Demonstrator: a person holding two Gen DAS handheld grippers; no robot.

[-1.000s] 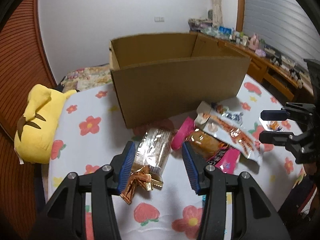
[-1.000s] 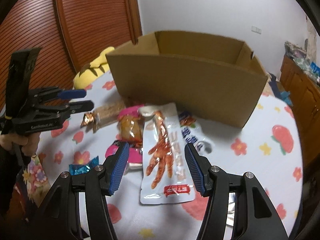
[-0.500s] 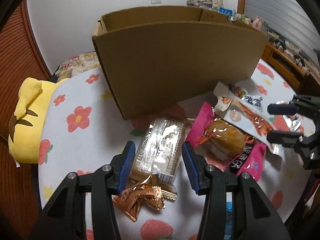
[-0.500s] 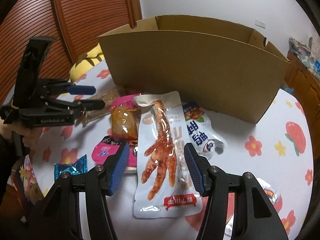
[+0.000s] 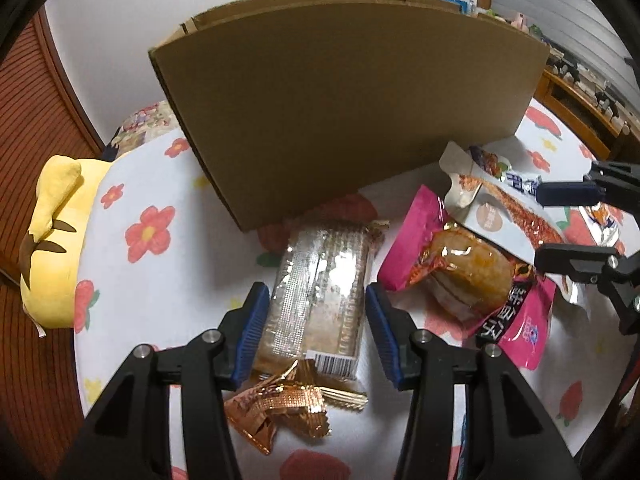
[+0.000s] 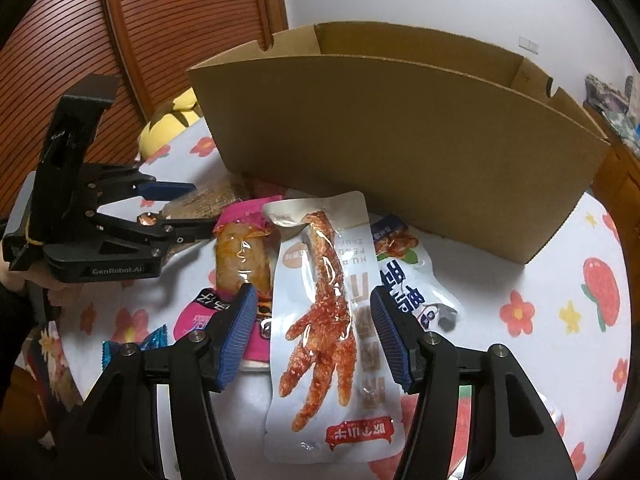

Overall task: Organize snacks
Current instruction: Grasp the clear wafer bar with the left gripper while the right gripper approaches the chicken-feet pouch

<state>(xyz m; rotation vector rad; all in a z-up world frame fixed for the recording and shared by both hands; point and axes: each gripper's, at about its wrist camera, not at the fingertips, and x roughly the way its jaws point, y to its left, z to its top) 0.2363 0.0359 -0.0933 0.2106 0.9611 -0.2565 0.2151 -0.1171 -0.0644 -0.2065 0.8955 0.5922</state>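
A pile of snacks lies in front of an open cardboard box (image 5: 352, 96) (image 6: 400, 128). My left gripper (image 5: 316, 320) is open, its blue pads on either side of a clear-wrapped biscuit pack (image 5: 320, 292) with a gold foil end. My right gripper (image 6: 314, 332) is open around a white chicken-foot packet (image 6: 328, 320), which also shows in the left wrist view (image 5: 504, 220). A pink-wrapped braised snack (image 5: 460, 272) (image 6: 240, 256) lies between the two. The left gripper shows in the right wrist view (image 6: 176, 208), the right gripper in the left wrist view (image 5: 560, 224).
A white and blue packet (image 6: 408, 280) lies beside the chicken-foot packet. A small blue wrapper (image 6: 152, 340) lies at the left. A yellow plush toy (image 5: 52, 240) sits at the table's left edge. The flowered tablecloth (image 5: 148, 236) covers the round table.
Both grippers have moved down and forward toward the snacks. The left pads now straddle the biscuit pack; the right pads straddle the chicken-foot packet. Both stay open.
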